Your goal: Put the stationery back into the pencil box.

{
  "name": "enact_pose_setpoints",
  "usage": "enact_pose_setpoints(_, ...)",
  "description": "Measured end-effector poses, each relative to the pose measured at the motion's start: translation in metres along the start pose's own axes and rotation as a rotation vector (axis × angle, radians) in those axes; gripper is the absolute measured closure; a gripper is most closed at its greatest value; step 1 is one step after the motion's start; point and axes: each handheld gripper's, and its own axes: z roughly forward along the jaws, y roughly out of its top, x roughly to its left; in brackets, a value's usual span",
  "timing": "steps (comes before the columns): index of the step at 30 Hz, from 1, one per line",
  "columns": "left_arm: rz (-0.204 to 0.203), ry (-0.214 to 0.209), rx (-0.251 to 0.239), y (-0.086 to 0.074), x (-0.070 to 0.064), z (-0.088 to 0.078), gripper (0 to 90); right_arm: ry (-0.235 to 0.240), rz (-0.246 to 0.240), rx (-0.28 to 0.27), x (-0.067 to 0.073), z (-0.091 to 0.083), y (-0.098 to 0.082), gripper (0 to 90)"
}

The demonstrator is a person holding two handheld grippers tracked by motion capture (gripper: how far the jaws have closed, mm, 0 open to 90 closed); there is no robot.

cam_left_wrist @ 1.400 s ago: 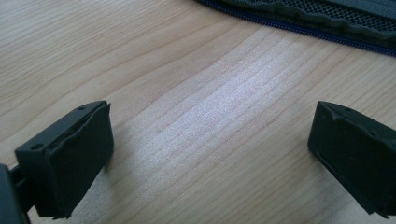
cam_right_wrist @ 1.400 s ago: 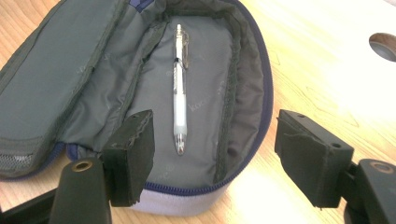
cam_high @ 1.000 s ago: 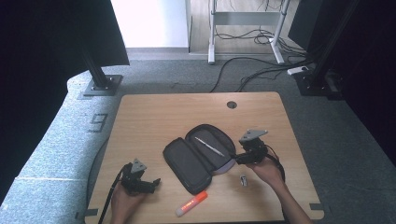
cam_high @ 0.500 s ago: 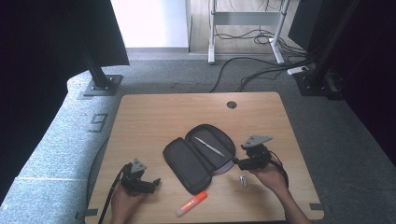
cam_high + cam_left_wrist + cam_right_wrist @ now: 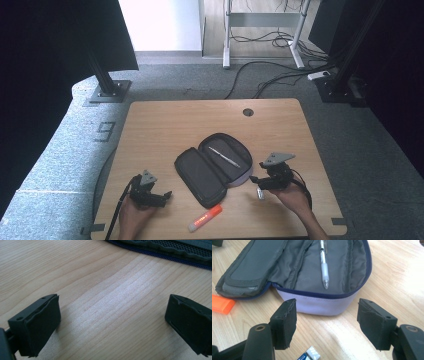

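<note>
Showing eraser (image 5: 309, 355), pen (image 5: 324, 263) inside case (image 5: 324, 305)

Both hand-held grippers (image 5: 162, 196) (image 5: 252, 179) agape

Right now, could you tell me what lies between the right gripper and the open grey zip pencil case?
Only bare wooden table, seen in the right gripper view; right gripper, pencil case.

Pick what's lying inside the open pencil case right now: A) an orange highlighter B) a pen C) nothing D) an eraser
B: a pen with a clear barrel lies in the open pencil case; the orange highlighter and the small eraser both lie outside it on the table.
</note>
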Motion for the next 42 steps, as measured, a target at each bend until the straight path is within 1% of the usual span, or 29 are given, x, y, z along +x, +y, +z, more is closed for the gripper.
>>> enact_pose_setpoints(3, 0.0, 0.0, 0.0, 0.0, 0.0, 0.0, 0.1, 0.004, 0.0, 0.006, 0.001, 0.001, -0.006, 32.4)
enact_pose_setpoints(6, 0.0, 0.0, 0.0, 0.0, 0.0, 0.0, 0.1, 0.007, 0.01, 0.01, 0.003, 0.002, -0.012, 33.3)
enact_pose_setpoints(15, 0.0, 0.0, 0.0, 0.0, 0.0, 0.0, 0.1, 0.011, 0.024, 0.004, 0.01, 0.0, -0.028, 36.1)
enact_pose_setpoints(19, 0.0, 0.0, 0.0, 0.0, 0.0, 0.0, 0.1, 0.023, 0.033, 0.005, 0.014, 0.0, -0.037, 38.5)
enact_pose_setpoints(23, 0.0, 0.0, 0.0, 0.0, 0.0, 0.0, 0.1, 0.037, 0.038, 0.009, 0.017, 0.001, -0.044, 43.3)
enact_pose_setpoints(29, 0.0, 0.0, 0.0, 0.0, 0.0, 0.0, 0.1, 0.053, 0.052, 0.02, 0.021, 0.003, -0.054, 47.8)
enact_pose_setpoints(37, 0.0, 0.0, 0.0, 0.0, 0.0, 0.0, 0.1, 0.027, 0.042, 0.057, 0.022, 0.008, -0.06, 54.5)
enact_pose_setpoints(42, 0.0, 0.0, 0.0, 0.0, 0.0, 0.0, 0.1, 0.013, 0.037, 0.055, 0.021, 0.007, -0.061, 62.8)
